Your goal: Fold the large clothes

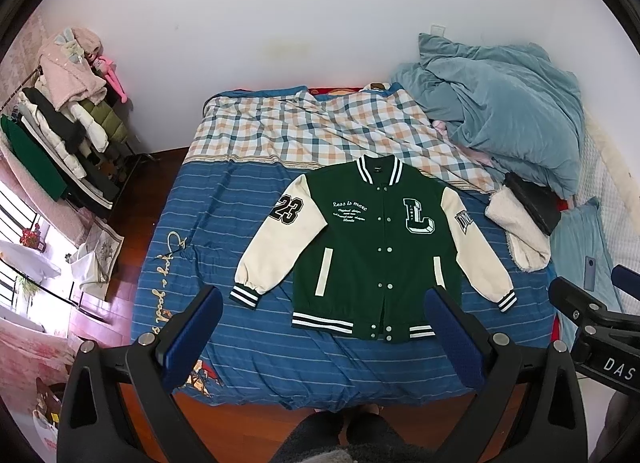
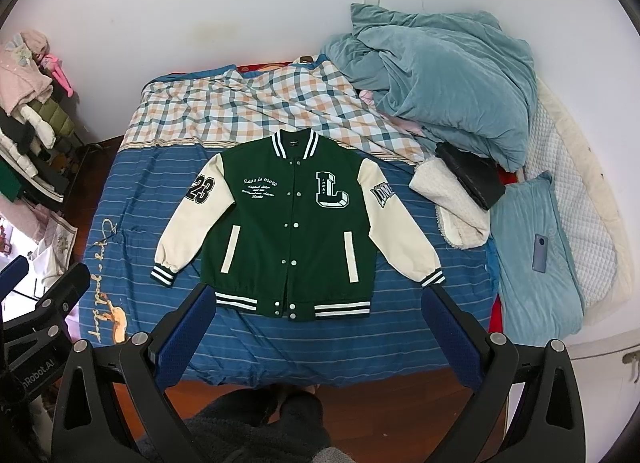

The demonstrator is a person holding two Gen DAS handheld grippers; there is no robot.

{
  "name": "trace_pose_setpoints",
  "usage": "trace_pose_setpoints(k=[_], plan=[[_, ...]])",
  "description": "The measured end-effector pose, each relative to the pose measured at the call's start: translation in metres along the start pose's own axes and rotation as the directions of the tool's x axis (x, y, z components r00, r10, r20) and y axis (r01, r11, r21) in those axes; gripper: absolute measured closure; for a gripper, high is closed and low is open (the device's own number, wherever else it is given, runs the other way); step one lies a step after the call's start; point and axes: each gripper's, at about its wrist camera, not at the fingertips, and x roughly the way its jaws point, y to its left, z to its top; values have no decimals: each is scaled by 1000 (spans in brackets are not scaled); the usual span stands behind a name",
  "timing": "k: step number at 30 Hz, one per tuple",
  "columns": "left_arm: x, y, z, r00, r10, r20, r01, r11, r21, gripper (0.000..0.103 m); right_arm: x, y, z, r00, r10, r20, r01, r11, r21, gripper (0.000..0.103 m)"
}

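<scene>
A green varsity jacket (image 1: pixel 360 247) with cream sleeves lies flat, front up and buttoned, on the blue striped bed cover (image 1: pixel 224 231). Its collar points to the far wall and both sleeves spread down and outward. It also shows in the right wrist view (image 2: pixel 288 231). My left gripper (image 1: pixel 324 303) is open and empty, held high above the foot of the bed, apart from the jacket. My right gripper (image 2: pixel 316 299) is also open and empty, held above the jacket's hem. The right gripper shows at the right edge of the left wrist view (image 1: pixel 592 319).
A heaped teal duvet (image 2: pixel 444 79) fills the bed's far right, with a checked quilt (image 2: pixel 248 103) behind the jacket. A cream fleece and black item (image 2: pixel 468 183) lie right of the jacket. A phone (image 2: pixel 540 253) rests on a teal pillow. A clothes rack (image 1: pixel 64 127) stands left.
</scene>
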Motion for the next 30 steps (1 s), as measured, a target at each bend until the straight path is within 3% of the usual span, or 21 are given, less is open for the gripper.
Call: trace_pose_setpoints(k=[6,9,11,13,15,16,17,21,23,25,27,30], plan=[[10,6,4,1000,-9,12,9,1000,17,0,-2,11,10,1000,-21,-7,21,1000,24,0],[33,7,8,998,38,58,-40,999,33,0,15,5,12,1000,-6,24,5,997,81,0],[58,6,11,994,72,83,-75,997,34,0,45,-11,8,1000,15,25,-19,985,171,0],[90,3,15,993,102,60,-105,994,36,0,86,-35,0,1000,8,-4,-6,959,284,0],[125,-2,18,991,127,45,-128,991,24,0,131,-65,-14,999,8,-42,9,919,393,13],[142,-5,18,990,140,30,-141,990,21,0,157,-83,-22,998,15,-68,17,894,449,35],[161,-8,18,989,148,14,-149,989,15,0,184,-103,-30,994,29,-107,29,863,504,48],[248,-24,15,976,205,-72,-206,979,-5,0,280,-180,-72,981,92,-173,54,721,691,46],[288,-33,14,960,253,-115,-256,966,-12,0,331,-219,-93,977,110,-184,71,644,762,27],[332,-39,9,947,285,-151,-291,956,-23,0,381,-255,-115,975,118,-187,88,570,817,24],[379,-46,2,924,330,-194,-339,940,-17,0,432,-284,-133,972,128,-196,106,505,856,24],[441,-50,-10,890,361,-277,-378,926,-8,0,512,-326,-162,972,164,-171,101,366,925,24]])
